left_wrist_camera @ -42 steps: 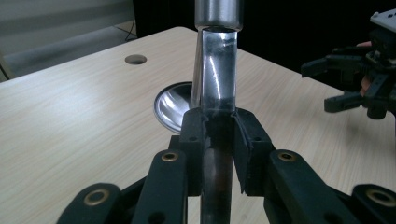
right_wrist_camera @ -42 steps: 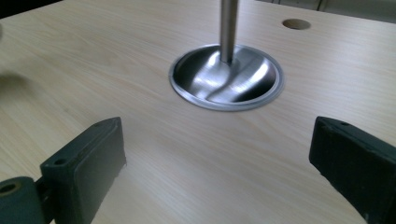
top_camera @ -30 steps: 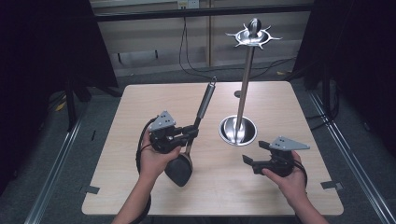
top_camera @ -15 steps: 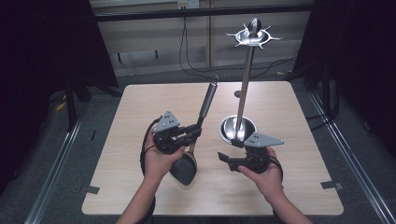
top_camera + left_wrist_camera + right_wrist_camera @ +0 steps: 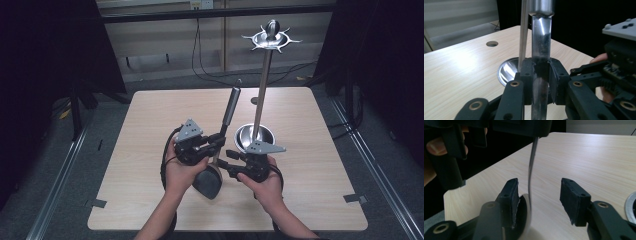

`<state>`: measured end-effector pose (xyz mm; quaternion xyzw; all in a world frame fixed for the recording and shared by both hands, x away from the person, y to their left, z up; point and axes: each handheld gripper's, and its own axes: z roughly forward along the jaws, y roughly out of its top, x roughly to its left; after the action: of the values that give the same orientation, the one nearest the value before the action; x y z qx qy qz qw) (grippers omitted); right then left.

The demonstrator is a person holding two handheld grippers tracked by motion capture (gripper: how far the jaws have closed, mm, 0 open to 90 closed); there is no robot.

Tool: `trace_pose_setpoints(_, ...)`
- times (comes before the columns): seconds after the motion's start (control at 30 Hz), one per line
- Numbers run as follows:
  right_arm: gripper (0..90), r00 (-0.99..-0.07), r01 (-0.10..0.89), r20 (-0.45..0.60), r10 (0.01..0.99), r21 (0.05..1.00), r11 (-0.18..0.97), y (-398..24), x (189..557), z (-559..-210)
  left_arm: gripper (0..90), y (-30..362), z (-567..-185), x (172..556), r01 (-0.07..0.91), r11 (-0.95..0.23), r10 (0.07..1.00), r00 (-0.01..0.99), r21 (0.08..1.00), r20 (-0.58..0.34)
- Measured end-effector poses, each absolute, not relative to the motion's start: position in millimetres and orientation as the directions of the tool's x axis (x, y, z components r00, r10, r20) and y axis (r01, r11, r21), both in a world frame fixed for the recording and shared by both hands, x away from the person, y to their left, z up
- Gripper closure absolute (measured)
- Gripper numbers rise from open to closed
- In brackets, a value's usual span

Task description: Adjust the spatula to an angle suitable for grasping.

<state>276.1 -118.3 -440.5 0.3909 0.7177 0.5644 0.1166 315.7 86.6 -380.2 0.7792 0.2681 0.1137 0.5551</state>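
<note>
On the table (image 5: 150, 120) are one ladle (image 5: 220, 145) and one stand (image 5: 260, 100). The left gripper (image 5: 216, 141) squeezes the ladle; the right gripper (image 5: 226, 159) has been closing, jaws apart around it.

I take the stand (image 5: 261, 102) as my landmark. It rises from its base (image 5: 247, 135), which sits on the surface (image 5: 150, 125) a little right of centre. A hole (image 5: 254, 100) in the surface lies just behind the base. The ladle (image 5: 220, 137) stands just left of the stand, its handle leaning up toward the stand and its bowl resting on the surface in front and to the left of the base. My left claw (image 5: 220, 140) sits left of the base, around the ladle's handle. My right claw (image 5: 223, 158) lies in front of the base, right of the ladle's bowl, with the bowl between its jaws.
</note>
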Motion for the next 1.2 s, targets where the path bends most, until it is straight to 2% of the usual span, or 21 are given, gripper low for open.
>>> trace_pose_setpoints(0.1,59.1,-0.664,0.437,0.294,0.688,0.898,0.038,-114.4,278.0,-442.5,75.4,82.2,-380.9,315.3,0.294,-0.225,0.542,0.83,0.929,-0.132)
trace_pose_setpoints(0.27,69.0,-0.657,0.444,0.322,0.681,0.896,0.005,-110.7,280.1,-443.8,75.4,77.9,-380.9,315.0,0.307,-0.197,0.539,0.827,0.931,-0.159)
trace_pose_setpoints(0.4,87.2,-0.654,0.425,0.304,0.693,0.905,0.004,-111.1,281.6,-445.6,75.4,76.9,-381.0,315.0,0.318,-0.194,0.539,0.825,0.928,-0.17)
trace_pose_setpoints(0.8,88.8,-0.706,0.379,0.238,0.667,0.922,0.073,-119.2,281.8,-440.1,75.2,82.0,-380.0,320.3,0.342,-0.151,0.462,0.854,0.928,-0.24)
trace_pose_setpoints(1.2,88.8,-0.739,0.356,0.219,0.637,0.93,0.093,-130.6,283.4,-435.3,75.4,78.2,-377.9,324.4,0.347,-0.138,0.418,0.869,0.928,-0.264)
